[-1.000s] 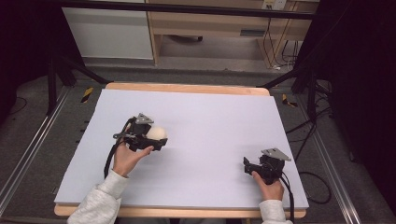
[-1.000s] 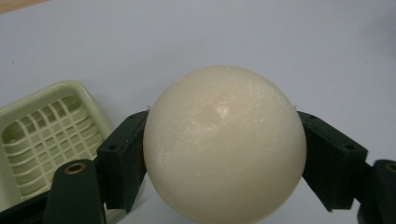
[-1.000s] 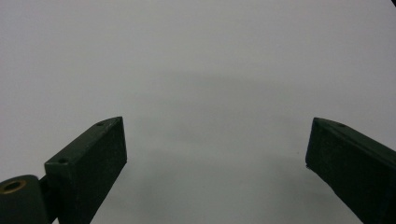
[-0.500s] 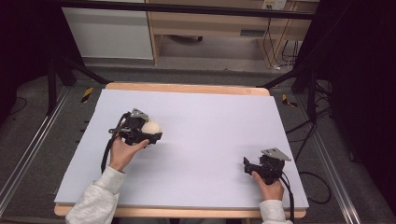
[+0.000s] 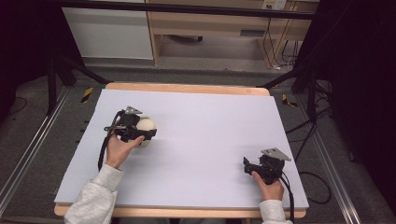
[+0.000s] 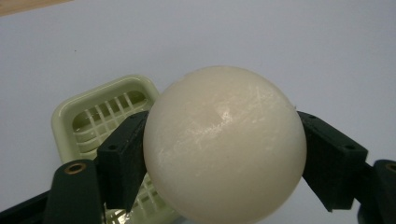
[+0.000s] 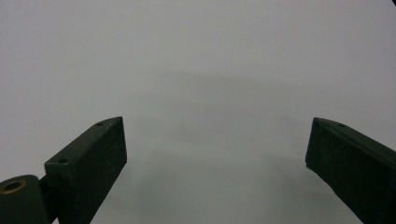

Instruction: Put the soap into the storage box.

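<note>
The left hand-held gripper (image 5: 145, 134) pinches a cream ball (image 6: 224, 144) across its widest part, one black pad on each side, and carries it above the left half of the worktop (image 5: 210, 121). In the left gripper view a pale green slatted tray (image 6: 105, 119) lies on the worktop just beneath and behind the ball, partly hidden by it.

The ball looks hard and glossy, with fine scuffs on its skin, so it is probably stiff and rather slippery (a round thing between two flat pads has little to hold it). A grip straight across the middle, as here, seems safest; off-centre, it would likely squirt out. It looks light enough for one hand.

The right hand-held gripper (image 5: 250, 166) rests near the right front of the worktop, well apart from the ball, its jaws spread wide over bare surface with nothing between them.

Count: one ball, one tray, two hand-held grippers.
</note>
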Motion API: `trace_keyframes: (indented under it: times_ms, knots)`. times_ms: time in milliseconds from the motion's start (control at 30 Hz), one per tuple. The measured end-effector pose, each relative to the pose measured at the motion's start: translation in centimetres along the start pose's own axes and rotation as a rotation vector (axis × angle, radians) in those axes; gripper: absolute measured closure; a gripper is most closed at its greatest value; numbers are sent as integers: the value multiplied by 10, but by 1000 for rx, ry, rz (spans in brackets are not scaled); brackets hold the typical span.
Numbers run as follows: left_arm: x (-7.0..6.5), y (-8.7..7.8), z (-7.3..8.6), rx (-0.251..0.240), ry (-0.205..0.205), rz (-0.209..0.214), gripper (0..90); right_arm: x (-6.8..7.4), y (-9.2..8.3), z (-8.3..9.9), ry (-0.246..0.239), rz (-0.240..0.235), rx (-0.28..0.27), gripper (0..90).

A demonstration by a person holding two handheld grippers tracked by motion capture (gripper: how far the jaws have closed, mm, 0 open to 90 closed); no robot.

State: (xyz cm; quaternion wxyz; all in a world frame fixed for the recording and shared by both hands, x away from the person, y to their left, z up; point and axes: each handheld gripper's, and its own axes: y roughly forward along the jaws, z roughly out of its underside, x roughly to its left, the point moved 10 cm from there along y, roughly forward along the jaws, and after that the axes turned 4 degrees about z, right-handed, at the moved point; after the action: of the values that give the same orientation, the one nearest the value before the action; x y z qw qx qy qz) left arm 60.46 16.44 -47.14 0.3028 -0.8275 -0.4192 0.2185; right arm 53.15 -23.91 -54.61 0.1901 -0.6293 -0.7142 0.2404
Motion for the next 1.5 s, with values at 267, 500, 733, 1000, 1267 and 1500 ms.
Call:
trace_keyframes:
  times_ms: [267, 500, 733, 1000, 1267, 1500]
  knots:
    - [14, -2, 1, -6, -27, -26, 237, 0, 0, 0, -5, 2, 1, 57]
    - [26, -2, 4, 1, -45, -41, 237, 0, 0, 0, -5, 2, 1, 57]
    - [38, 0, 5, -2, -65, -56, 237, 0, 0, 0, -6, 3, 2, 57]
    - [43, 8, 8, 23, -61, -64, 237, 0, 0, 0, -6, 3, 4, 57]
    - [50, 16, 12, 43, -70, -72, 237, 0, 0, 0, -6, 2, 4, 58]
    - [52, 21, 14, 56, -71, -77, 237, 0, 0, 0, -5, 3, 4, 58]
